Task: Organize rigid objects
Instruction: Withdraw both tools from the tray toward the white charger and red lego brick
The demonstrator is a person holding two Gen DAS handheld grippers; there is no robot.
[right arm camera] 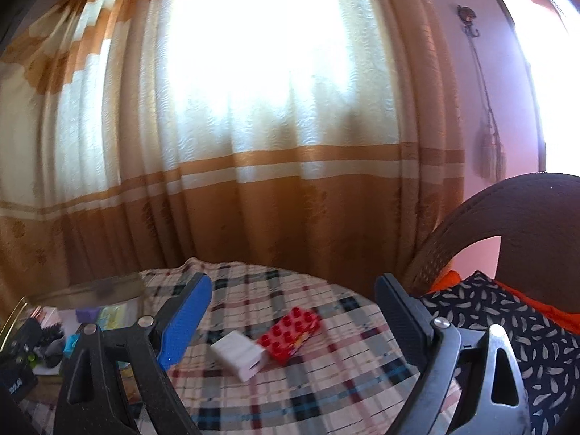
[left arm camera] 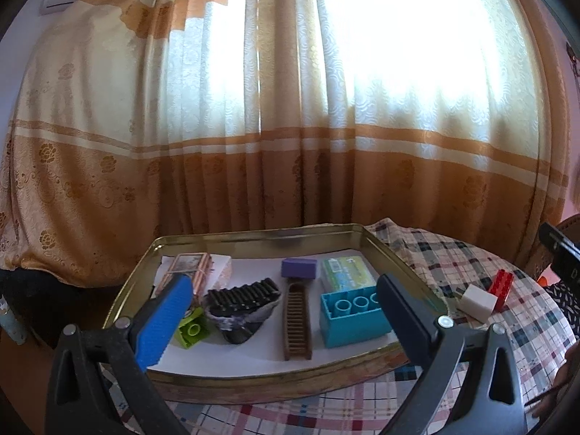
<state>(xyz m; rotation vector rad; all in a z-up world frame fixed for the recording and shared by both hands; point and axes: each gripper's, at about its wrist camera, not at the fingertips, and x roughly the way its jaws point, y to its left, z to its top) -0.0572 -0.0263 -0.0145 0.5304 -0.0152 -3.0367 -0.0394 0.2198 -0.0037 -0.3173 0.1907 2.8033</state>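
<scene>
Right gripper spread wide, empty, aimed at white block touching red stud brick on the plaid tablecloth, outside the gold tray. Likely next pick: straddle the white block alone, squeeze its flat sides. Left gripper spread, empty, over tray. Curtain backlit, view slightly blurred.

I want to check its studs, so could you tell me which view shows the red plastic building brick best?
The right wrist view: the red plastic building brick lies centred, studs up. The left wrist view catches it small at the right edge.
</scene>
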